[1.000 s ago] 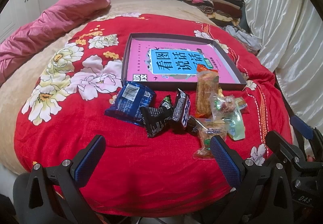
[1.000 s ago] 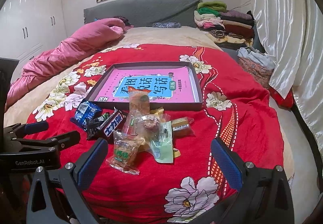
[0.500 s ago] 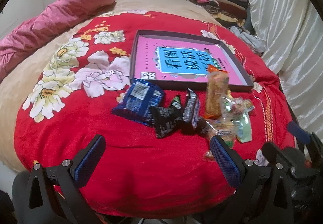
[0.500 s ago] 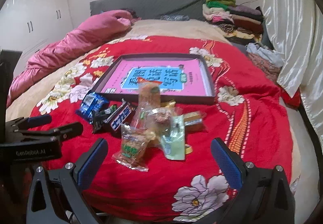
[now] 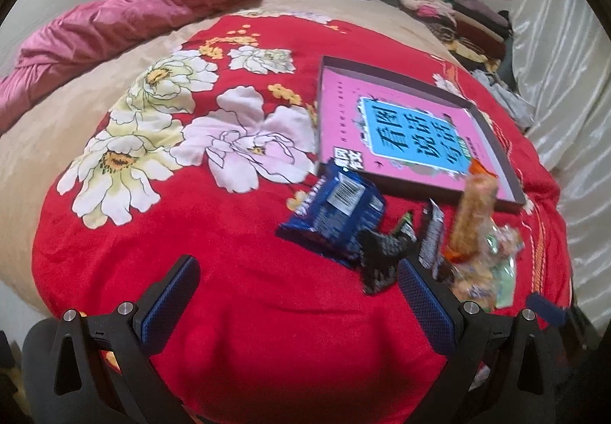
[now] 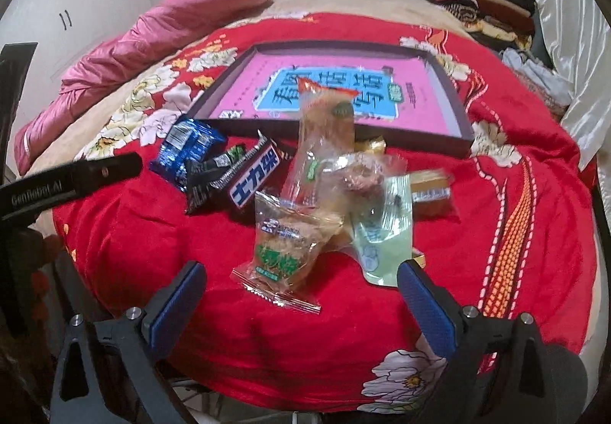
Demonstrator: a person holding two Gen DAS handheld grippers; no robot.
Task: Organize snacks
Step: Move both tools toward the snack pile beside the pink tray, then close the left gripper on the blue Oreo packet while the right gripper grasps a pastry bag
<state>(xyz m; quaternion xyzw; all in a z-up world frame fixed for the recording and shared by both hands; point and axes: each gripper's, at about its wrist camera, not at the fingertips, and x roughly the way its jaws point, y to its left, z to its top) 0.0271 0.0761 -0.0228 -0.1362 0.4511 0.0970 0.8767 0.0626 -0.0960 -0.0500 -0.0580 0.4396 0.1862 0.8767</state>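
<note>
Snacks point(image 6: 298, 191) heaped on red floral blanket point(image 5: 236, 309) before pink-lined box lid point(image 6: 343, 95) | left hand-held gripper point(image 5: 294, 294) spread, empty | right hand-held gripper point(image 6: 301, 294) spread, empty, near clear-wrapped pastry point(image 6: 286, 252)

Left black two-finger tool with blue pads point(image 5: 294, 296) spread wide, empty, right black blue-padded tool point(image 6: 301, 296) likewise agape, its left neighbour at 9 o'clock
</note>
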